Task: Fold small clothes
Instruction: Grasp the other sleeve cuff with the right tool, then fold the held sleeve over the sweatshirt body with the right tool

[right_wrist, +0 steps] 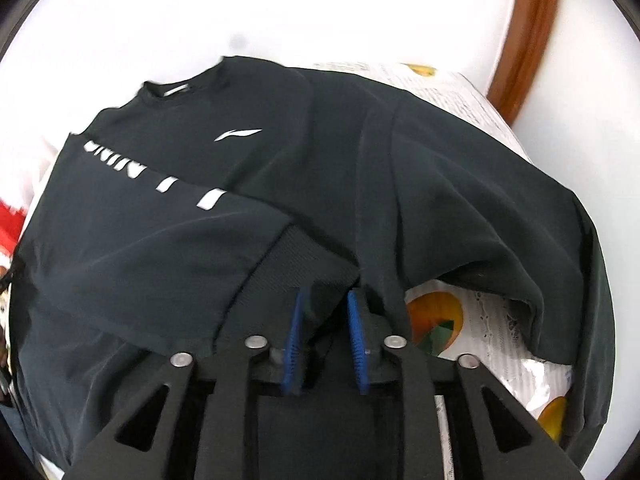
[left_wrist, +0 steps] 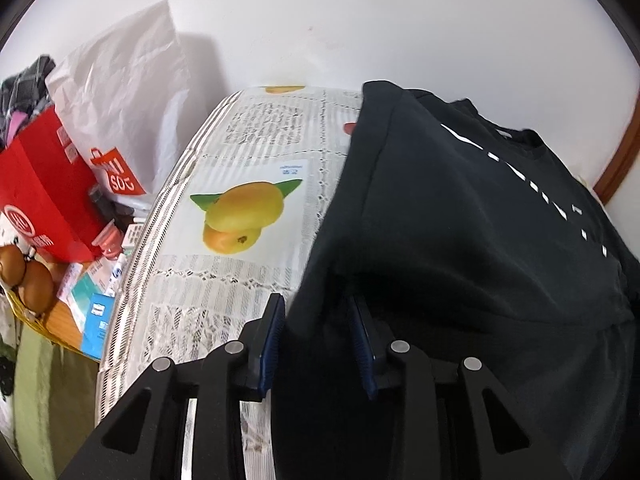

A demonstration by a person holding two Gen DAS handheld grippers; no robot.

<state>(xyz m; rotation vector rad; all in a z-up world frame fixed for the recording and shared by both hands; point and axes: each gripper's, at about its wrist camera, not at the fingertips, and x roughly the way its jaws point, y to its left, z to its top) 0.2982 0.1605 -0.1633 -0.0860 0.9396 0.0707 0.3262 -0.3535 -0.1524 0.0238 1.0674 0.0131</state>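
A black sweatshirt (left_wrist: 460, 208) with white lettering lies on a table covered with a fruit-print cloth (left_wrist: 224, 152). It also shows in the right wrist view (right_wrist: 280, 168), front up, with a white logo on the chest and one sleeve folded across the body. My left gripper (left_wrist: 316, 312) has its blue pads around the sweatshirt's lower left edge, with fabric between them. My right gripper (right_wrist: 326, 304) has its blue pads (right_wrist: 294, 332) around dark fabric at the hem, near the folded sleeve cuff. The right sleeve is lifted off the cloth (right_wrist: 500, 332).
Left of the table stand a red paper bag (left_wrist: 44, 192) and a white shopping bag (left_wrist: 124, 96), with small boxes and packets (left_wrist: 96, 292) below them. A white wall is behind the table. A brown wooden frame (right_wrist: 524, 28) runs up the wall at the right.
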